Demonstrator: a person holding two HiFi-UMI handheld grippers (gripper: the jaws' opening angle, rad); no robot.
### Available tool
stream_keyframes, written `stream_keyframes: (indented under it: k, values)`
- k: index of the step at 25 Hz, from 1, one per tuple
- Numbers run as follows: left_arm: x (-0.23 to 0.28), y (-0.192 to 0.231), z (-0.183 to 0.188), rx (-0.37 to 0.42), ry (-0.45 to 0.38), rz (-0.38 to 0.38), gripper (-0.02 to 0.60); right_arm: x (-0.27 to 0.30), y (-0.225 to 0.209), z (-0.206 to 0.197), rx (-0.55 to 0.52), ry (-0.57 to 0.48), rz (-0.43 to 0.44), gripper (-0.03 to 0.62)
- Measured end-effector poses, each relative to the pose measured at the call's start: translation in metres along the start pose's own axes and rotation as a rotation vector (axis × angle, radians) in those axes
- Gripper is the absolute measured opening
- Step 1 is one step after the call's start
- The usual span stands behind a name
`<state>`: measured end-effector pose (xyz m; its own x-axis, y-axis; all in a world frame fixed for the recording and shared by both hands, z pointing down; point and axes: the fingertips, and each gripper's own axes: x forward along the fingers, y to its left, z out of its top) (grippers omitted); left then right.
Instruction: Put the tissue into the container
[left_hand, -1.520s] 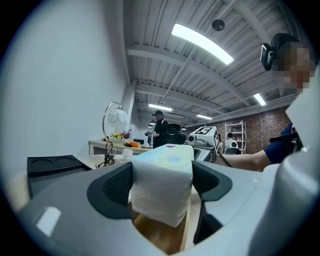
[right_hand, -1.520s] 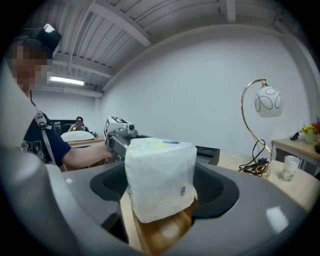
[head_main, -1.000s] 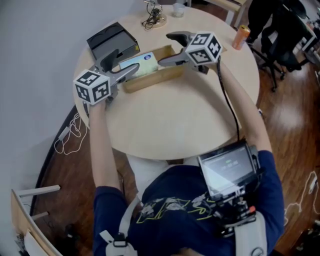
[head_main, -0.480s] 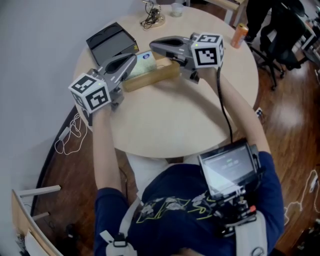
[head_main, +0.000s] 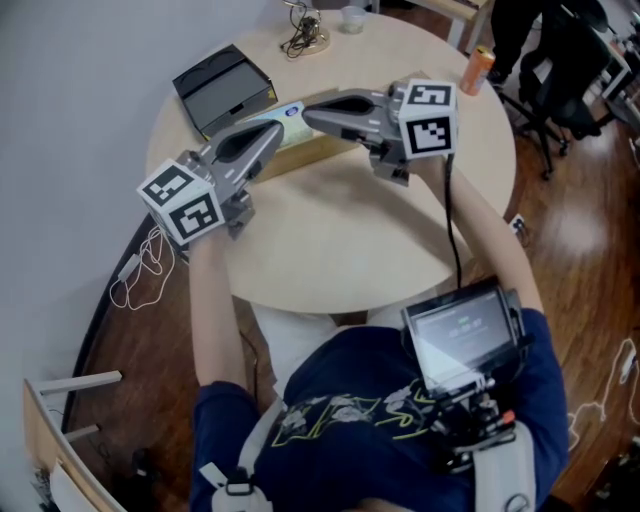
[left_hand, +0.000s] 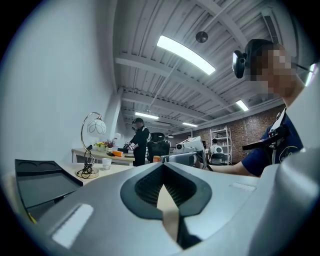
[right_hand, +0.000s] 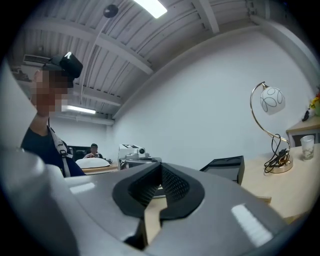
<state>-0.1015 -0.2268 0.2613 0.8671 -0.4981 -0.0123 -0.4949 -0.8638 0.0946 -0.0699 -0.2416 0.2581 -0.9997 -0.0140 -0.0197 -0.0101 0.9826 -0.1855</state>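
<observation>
Tissue pack (head_main: 286, 112) sits in the wooden container (head_main: 303, 154); my left gripper (head_main: 276, 132) and right gripper (head_main: 307, 113) hover above, jaws closed, empty.

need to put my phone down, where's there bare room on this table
The near half of the table is bare, from the wooden container to the person's edge. The right side below the orange can is free too. The far left is crowded: black box, tissue pack, left gripper and right gripper over the container, lamp base behind.
</observation>
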Motion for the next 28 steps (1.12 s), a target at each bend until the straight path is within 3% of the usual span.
stream_keyframes:
  k: [5,16,22,24,28]
  values:
    - [0.002,-0.019,-0.008,-0.006,0.004,-0.033,0.002,-0.006,0.018,-0.01,0.004,0.011,0.032,0.006]
    - [0.008,-0.057,-0.054,-0.084,0.012,-0.123,0.002,-0.016,0.056,-0.078,-0.02,0.093,0.066,0.006]
    - [0.009,-0.061,-0.093,-0.153,0.015,-0.121,0.002,-0.019,0.055,-0.12,0.012,0.104,0.063,0.006]
    - [0.009,-0.058,-0.115,-0.168,0.039,-0.101,0.002,-0.019,0.051,-0.141,-0.003,0.151,0.027,0.006]
    - [0.008,-0.055,-0.132,-0.045,0.098,-0.007,0.005,-0.015,0.046,-0.159,-0.107,0.239,-0.086,0.006]
